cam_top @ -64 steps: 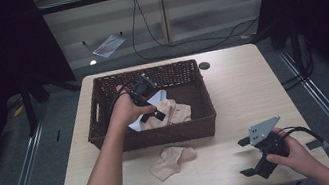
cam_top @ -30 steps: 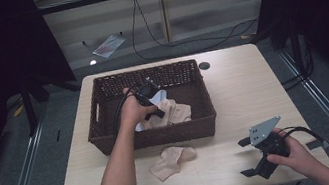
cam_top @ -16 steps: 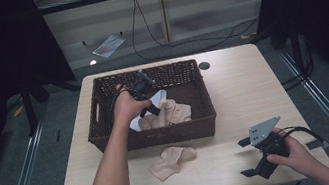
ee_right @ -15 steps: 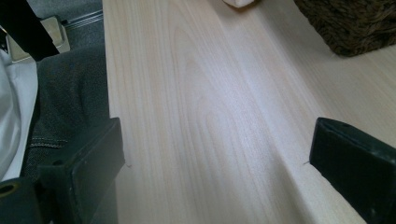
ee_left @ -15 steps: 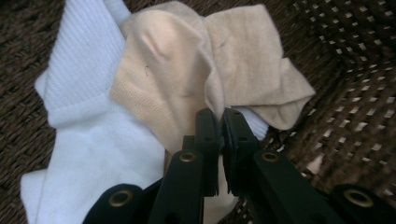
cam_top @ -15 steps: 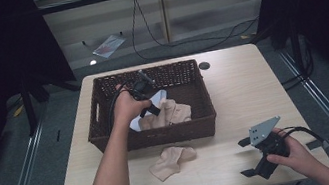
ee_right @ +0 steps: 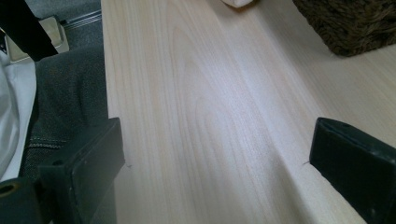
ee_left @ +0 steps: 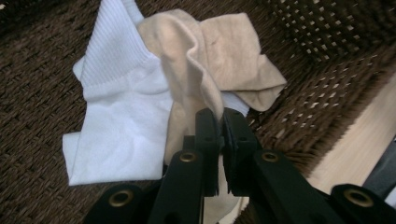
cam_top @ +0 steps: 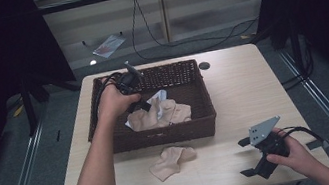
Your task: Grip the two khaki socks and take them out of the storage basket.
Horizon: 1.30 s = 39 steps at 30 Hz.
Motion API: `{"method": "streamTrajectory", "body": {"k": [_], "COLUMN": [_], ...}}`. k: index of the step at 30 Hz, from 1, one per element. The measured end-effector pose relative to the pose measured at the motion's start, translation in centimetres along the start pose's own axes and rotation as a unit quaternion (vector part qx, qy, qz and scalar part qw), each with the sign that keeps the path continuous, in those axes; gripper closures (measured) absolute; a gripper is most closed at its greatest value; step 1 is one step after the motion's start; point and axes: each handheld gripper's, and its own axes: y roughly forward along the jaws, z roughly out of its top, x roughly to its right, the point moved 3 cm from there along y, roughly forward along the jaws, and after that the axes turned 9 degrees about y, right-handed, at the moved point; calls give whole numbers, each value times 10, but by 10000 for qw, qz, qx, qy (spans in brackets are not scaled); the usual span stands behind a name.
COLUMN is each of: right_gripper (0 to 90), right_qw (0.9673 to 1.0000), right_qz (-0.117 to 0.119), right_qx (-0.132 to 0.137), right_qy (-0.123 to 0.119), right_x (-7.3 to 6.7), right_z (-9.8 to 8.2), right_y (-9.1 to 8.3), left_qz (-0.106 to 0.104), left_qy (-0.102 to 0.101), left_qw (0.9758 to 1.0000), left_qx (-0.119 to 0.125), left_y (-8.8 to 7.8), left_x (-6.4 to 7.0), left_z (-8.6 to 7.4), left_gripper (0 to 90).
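Beige sock (ee_left: 205, 70) pinched in left claw (ee_left: 219, 122), above white sock (ee_left: 121, 135).

Socks in and beside a wicker basket

A beige sock (ee_left: 205, 70) lies crumpled over a white ribbed sock (ee_left: 116, 126) inside the dark brown woven basket (cam_top: 202, 116) at frame centre; a fold of the beige one is pinched. Another beige sock (cam_top: 171, 161) lies bunched on the table (cam_top: 253, 88) just below the basket.
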Motion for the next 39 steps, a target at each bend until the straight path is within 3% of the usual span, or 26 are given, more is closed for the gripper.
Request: {"method": "streamTrajectory", "body": {"k": [10,13,27,39], "right_gripper": [28,28,28,28], "right_qw": [10000,10000,10000,10000], "right_qz": [-20,-8,1,16], "right_qx": [13,9,3,4], "right_qy": [-37,-37,-22,-37], "right_x": [1,1,1,1], "right_z": [0,0,0,0], "right_y": [1,1,1,2], "left_qz": [-44,-33,-140,-290], "left_qy": [-73,28,84,395], "left_qw": [10000,9999,9998,9988], "left_qx": [-39,-101,-60,-72], "left_y": [-24,-28,-51,-64], "left_x": [13,16,30,53], "left_z": [7,8,13,18], "left_gripper": [861,861,860,858]}}
